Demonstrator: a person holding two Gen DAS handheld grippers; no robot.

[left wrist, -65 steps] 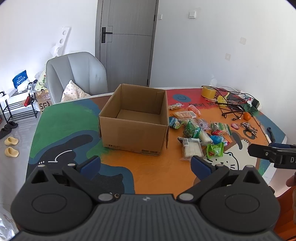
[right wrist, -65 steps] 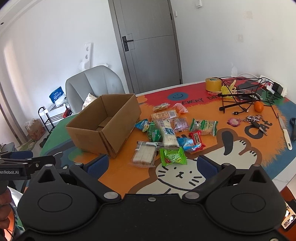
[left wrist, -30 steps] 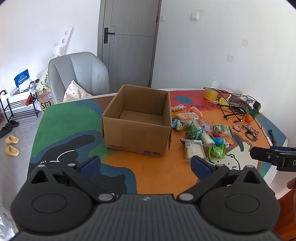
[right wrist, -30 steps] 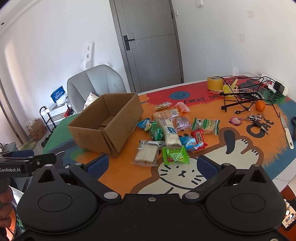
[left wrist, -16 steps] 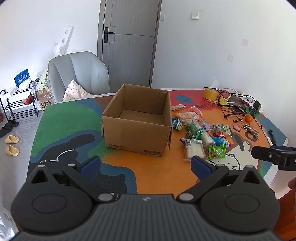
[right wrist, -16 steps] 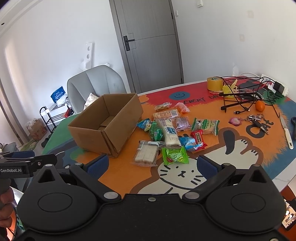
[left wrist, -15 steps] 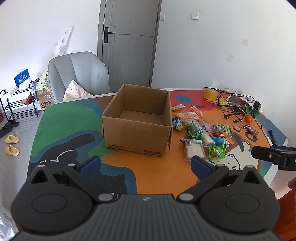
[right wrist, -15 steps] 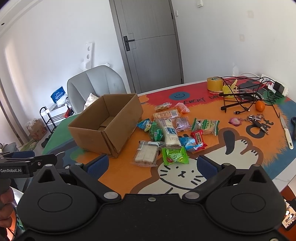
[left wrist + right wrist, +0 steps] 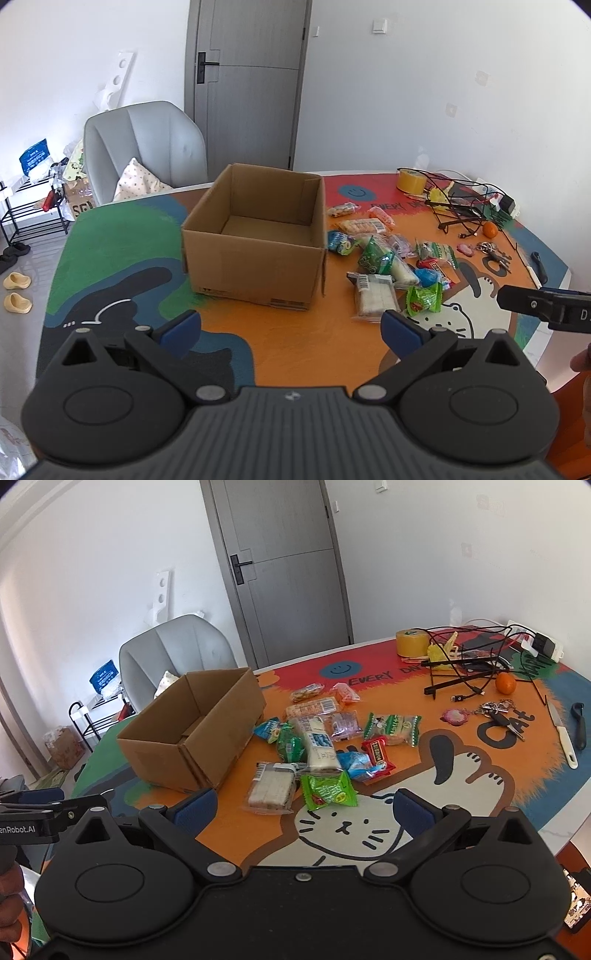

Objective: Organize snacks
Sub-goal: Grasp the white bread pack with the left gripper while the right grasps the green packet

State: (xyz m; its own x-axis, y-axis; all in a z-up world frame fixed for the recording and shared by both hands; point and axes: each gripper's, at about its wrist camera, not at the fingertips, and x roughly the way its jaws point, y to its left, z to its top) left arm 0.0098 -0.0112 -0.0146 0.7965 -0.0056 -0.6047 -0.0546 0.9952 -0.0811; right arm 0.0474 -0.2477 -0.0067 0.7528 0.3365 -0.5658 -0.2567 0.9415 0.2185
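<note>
An open, empty cardboard box (image 9: 255, 240) stands on the colourful table mat (image 9: 295, 332); it shows at left in the right wrist view (image 9: 192, 734). Several wrapped snacks lie in a loose pile right of the box, among them a clear pack of wafers (image 9: 271, 788), a green packet (image 9: 327, 788), a red bar (image 9: 377, 755) and a long white bar (image 9: 319, 746). My left gripper (image 9: 291, 328) is open and empty, held above the near table edge in front of the box. My right gripper (image 9: 304, 810) is open and empty, just short of the green packet.
A roll of yellow tape (image 9: 410, 642), a black wire stand with cables (image 9: 465, 672), an orange (image 9: 505, 683), keys (image 9: 496, 710), a knife (image 9: 561, 733) and a power strip (image 9: 537, 642) lie at the right. A grey chair (image 9: 144, 147) stands behind the table.
Both views have shifted slightly, as if the grippers drew back a little from the table. Nothing on the table moved. Both grippers stay open.
</note>
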